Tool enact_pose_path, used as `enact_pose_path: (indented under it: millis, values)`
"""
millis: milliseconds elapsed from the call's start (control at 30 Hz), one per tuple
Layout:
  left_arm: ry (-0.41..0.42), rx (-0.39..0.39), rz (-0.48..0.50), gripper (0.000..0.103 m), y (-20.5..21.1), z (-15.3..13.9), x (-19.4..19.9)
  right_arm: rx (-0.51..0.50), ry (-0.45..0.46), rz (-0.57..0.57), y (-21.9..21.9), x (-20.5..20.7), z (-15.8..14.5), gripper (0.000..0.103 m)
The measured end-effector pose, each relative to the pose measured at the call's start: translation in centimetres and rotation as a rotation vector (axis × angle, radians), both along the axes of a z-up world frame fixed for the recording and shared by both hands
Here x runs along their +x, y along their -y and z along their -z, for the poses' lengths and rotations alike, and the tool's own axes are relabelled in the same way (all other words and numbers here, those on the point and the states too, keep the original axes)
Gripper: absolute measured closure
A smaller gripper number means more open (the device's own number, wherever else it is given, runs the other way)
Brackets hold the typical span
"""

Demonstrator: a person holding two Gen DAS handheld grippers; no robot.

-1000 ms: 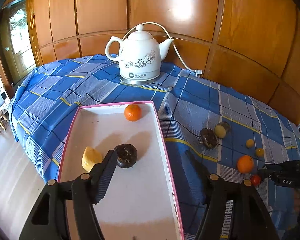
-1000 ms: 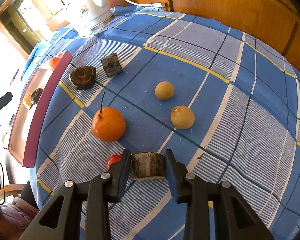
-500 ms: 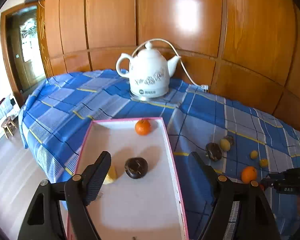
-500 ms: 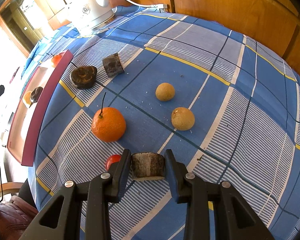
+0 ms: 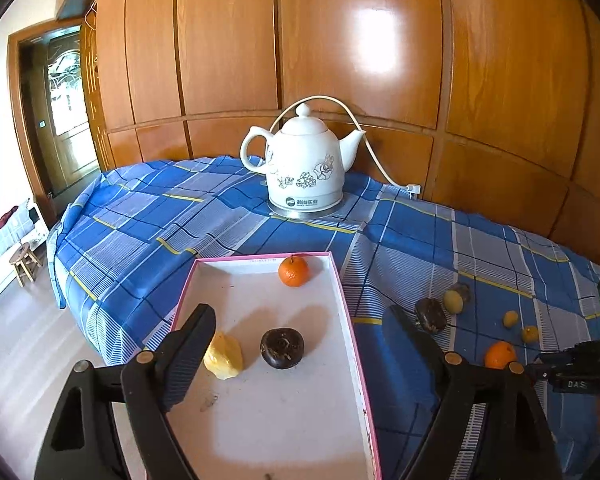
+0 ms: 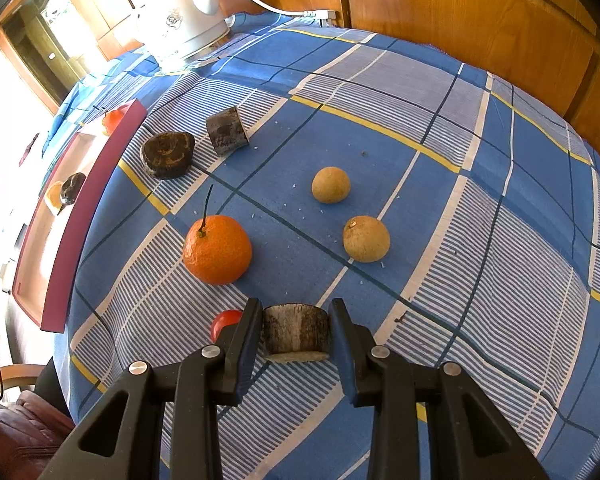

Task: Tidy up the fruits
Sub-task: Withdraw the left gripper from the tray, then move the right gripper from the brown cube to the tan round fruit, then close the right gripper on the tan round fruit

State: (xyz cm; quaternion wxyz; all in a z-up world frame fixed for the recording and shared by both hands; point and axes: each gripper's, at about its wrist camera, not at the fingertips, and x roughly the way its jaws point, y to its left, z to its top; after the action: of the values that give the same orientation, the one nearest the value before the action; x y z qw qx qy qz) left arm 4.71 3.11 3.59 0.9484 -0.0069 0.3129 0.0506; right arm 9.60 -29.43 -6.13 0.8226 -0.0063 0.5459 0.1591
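The pink-rimmed white tray [image 5: 346,312] holds a mandarin [image 5: 293,271], a yellow piece [image 5: 223,356] and a dark round fruit [image 5: 282,348]. My left gripper [image 5: 298,312] hovers over the tray, its jaws opening, and nothing touches them. On the blue checked cloth my right gripper [image 6: 296,310] is shut on a short dark chunk [image 6: 296,334] with a pale cut face. Beside it lie a red tomato [image 6: 225,320], a stemmed mandarin [image 6: 217,249], two tan round fruits [image 6: 331,185] [image 6: 366,239], a dark flat fruit [image 6: 167,155] and another dark chunk [image 6: 226,131].
A white kettle [image 5: 304,168] with a cord stands at the back of the table against the wooden wall. The tray's rim [image 6: 92,200] lies left of the loose fruit. The table edge drops off to the left, with a stool [image 5: 24,260] on the floor.
The left gripper's jaws have spread wider. It has tipped upward and drawn back from the dark fruit, which stays in the tray. The right gripper and its chunk have not moved.
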Motion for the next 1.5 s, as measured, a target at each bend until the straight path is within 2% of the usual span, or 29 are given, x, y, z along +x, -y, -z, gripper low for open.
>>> enact_pose_path:
  millis: [433, 667, 700, 733, 867, 1000, 1100, 1200, 1233, 1367, 1500]
  values:
    - [0.015, 0.006, 0.003, 0.017, 0.1, -0.3, -0.4, -0.014, 0.027, 0.018, 0.0, -0.1, -0.4, 0.069]
    - [0.031, 0.013, 0.006, 0.017, -0.1, -0.6, -0.7, 0.051, 0.071, 0.068, 1.4, -0.1, -1.8, 0.070]
    - [0.030, 0.011, 0.008, 0.017, -0.2, -0.6, -0.7, 0.060, 0.077, 0.069, 1.5, -0.1, -2.0, 0.083]
    - [0.029, 0.010, 0.009, 0.017, -0.2, -0.6, -0.7, 0.072, 0.082, 0.076, 1.6, -0.1, -2.3, 0.090]
    - [0.016, 0.002, 0.008, 0.017, -0.6, -0.2, -0.7, 0.056, 0.100, 0.088, 1.4, -0.2, -2.9, 0.090]
    - [0.005, -0.006, 0.004, 0.017, -0.9, 0.1, -0.8, 0.055, 0.062, 0.105, 1.8, 0.2, -1.9, 0.090]
    - [0.001, -0.017, 0.003, 0.017, -1.1, 0.3, -0.8, 0.122, 0.053, 0.141, 3.2, 0.3, -2.2, 0.089]
    - [-0.006, -0.017, 0.009, 0.017, -0.9, 0.5, -0.8, 0.207, 0.045, 0.210, 5.0, 0.6, -2.6, 0.075]
    - [-0.010, -0.016, 0.013, 0.016, -0.8, 0.6, -0.8, 0.227, 0.043, 0.223, 5.5, 0.6, -2.7, 0.074]
    - [-0.015, -0.013, 0.023, 0.016, -0.4, 0.6, -0.7, 0.237, 0.033, 0.242, 5.8, 0.8, -2.6, 0.068]
    - [-0.016, -0.012, 0.028, 0.015, -0.1, 0.7, -0.8, 0.235, 0.007, 0.184, 4.3, 0.7, -2.0, 0.068]
